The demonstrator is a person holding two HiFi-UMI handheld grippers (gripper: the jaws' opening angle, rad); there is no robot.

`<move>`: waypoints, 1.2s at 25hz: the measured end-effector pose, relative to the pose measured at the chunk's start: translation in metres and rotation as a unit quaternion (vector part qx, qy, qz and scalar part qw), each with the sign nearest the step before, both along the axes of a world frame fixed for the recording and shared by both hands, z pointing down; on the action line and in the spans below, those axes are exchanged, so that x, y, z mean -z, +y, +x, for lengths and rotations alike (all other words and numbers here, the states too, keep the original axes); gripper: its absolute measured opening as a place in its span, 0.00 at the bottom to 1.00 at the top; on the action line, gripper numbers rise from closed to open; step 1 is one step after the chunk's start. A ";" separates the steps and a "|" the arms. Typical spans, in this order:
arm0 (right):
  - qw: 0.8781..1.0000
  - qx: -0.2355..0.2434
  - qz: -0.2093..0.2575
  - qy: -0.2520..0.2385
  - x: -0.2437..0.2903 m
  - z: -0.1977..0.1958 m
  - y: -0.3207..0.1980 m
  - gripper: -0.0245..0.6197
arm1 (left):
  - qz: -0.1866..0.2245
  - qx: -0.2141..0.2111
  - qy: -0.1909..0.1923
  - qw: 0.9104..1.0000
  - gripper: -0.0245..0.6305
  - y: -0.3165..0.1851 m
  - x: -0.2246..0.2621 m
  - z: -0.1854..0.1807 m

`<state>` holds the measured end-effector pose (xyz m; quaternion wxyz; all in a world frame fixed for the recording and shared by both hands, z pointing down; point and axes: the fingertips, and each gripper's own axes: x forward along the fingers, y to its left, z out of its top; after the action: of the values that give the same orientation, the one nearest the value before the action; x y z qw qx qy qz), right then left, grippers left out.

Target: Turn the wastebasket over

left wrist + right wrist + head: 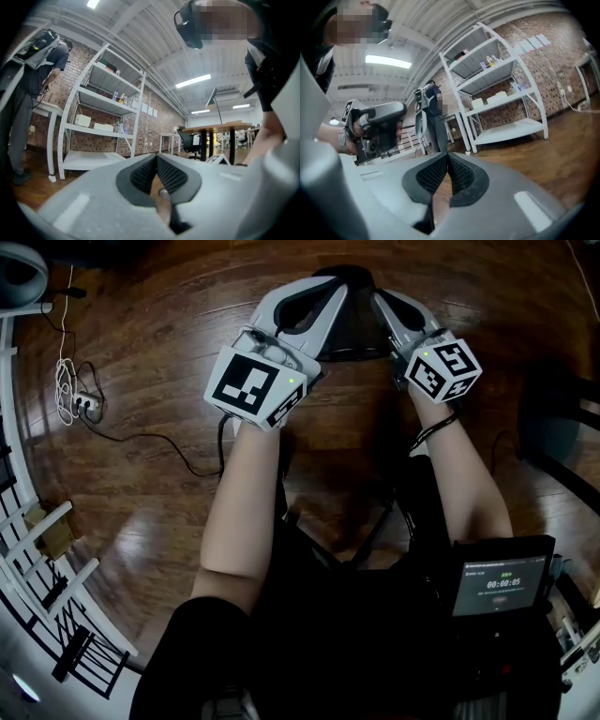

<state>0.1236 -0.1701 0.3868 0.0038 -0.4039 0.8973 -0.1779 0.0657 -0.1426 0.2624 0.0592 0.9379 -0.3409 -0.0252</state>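
The wastebasket (356, 334) stands on the floor at the top middle of the head view; it reads as a black, smooth-sided, rounded thing with a curved near edge; most of it is hidden under the two grippers, so whether it stands upright or upturned cannot be told.

The left gripper (156, 156) reaches over the wastebasket's left side; its grey moulded jaws, lined with black ribbed pads, meet at the tips with nothing between them. The right gripper (448, 153) reaches over the wastebasket's right side; its jaws are likewise pressed together and empty; whether either gripper touches the wastebasket cannot be told.

The floor (169, 474) around the wastebasket is dark brown wooden planking with a glossy sheen; well to the left of the wastebasket a thin black cable (141, 439) snakes to a white power strip (84, 404). On the person's side of the wastebasket, to the right, a small dark screen (502, 582) glows with a timer.

Both gripper views show a white metal shelf rack (101, 117) with slanted uprights against a rough red brick wall (154, 117).
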 end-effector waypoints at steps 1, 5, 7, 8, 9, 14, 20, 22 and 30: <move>0.999 -0.011 -0.029 -0.020 -0.016 0.002 -0.001 0.05 | 0.000 0.000 0.004 1.000 0.04 0.000 0.000 0.000; 0.981 -0.051 -0.155 -0.102 -0.095 0.002 0.020 0.07 | -0.002 -0.001 0.010 1.000 0.04 0.002 -0.004 0.004; 0.964 -0.086 -0.207 -0.140 -0.128 0.013 0.034 0.07 | -0.003 -0.003 0.011 1.000 0.04 0.002 0.000 0.009; 0.957 -0.103 -0.227 -0.151 -0.143 0.018 0.039 0.07 | -0.001 -0.004 0.011 1.000 0.04 0.001 0.002 0.009; 0.950 -0.116 -0.243 -0.159 -0.157 0.020 0.044 0.07 | 0.001 -0.003 0.012 1.000 0.04 0.001 0.003 0.007; 0.905 -0.184 -0.321 -0.211 -0.217 0.031 0.072 0.17 | 0.001 0.003 0.017 1.000 0.04 0.004 0.003 -0.006; 0.850 -0.217 -0.392 -0.275 -0.260 0.031 0.097 0.29 | 0.001 0.003 0.024 1.000 0.04 0.001 0.005 -0.003; 0.837 -0.220 -0.405 -0.295 -0.270 0.028 0.101 0.31 | 0.000 0.004 0.025 1.000 0.04 0.000 0.004 -0.003; 0.818 -0.202 -0.404 -0.357 -0.283 0.019 0.084 0.37 | -0.004 0.008 0.024 1.000 0.04 -0.002 0.001 -0.008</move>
<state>0.1429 -0.0856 0.6703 0.1960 -0.4497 0.5793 -0.6509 0.0580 -0.1448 0.2611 0.0709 0.9340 -0.3470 -0.0471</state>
